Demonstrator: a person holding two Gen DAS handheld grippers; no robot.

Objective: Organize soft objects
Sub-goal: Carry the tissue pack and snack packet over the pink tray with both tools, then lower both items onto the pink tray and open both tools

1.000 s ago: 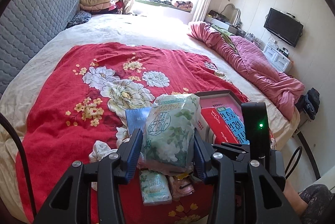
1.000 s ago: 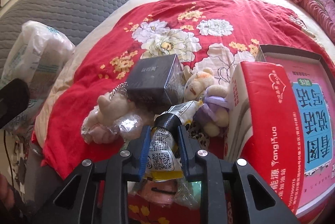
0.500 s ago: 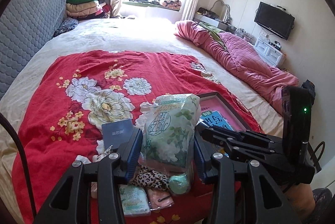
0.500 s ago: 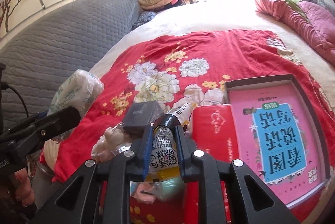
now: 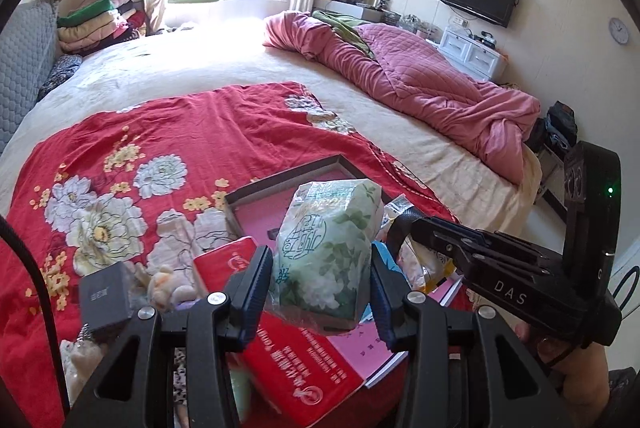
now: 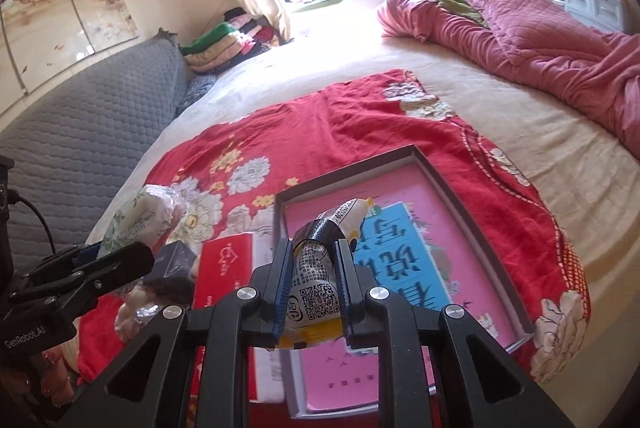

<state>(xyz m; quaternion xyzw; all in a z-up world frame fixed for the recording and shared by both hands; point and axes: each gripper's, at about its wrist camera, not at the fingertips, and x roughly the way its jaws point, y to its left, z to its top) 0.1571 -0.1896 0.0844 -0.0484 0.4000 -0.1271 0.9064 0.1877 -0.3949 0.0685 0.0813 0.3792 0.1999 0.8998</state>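
Observation:
My left gripper (image 5: 320, 288) is shut on a green-and-white floral tissue pack (image 5: 328, 248) and holds it above the bed; the pack also shows in the right wrist view (image 6: 140, 220). My right gripper (image 6: 314, 284) is shut on a yellow snack packet (image 6: 316, 292) with a QR code, held over the open box (image 6: 472, 212) that holds a pink and blue book (image 6: 400, 260). The right gripper shows in the left wrist view (image 5: 404, 228), just right of the tissue pack. Small plush toys (image 5: 164, 280) lie on the red floral blanket (image 5: 160, 132).
A red carton (image 5: 296, 368) lies left of the box. A small black box (image 5: 105, 300) sits near the plush toys. A pink quilt (image 5: 420, 84) is heaped at the far right of the bed. Folded clothes (image 5: 96, 24) are stacked by the grey headboard (image 6: 80, 132).
Both grippers have risen and swung right with their loads. The right gripper now holds the snack packet over the open box; the pile of plush toys has dropped to the lower left.

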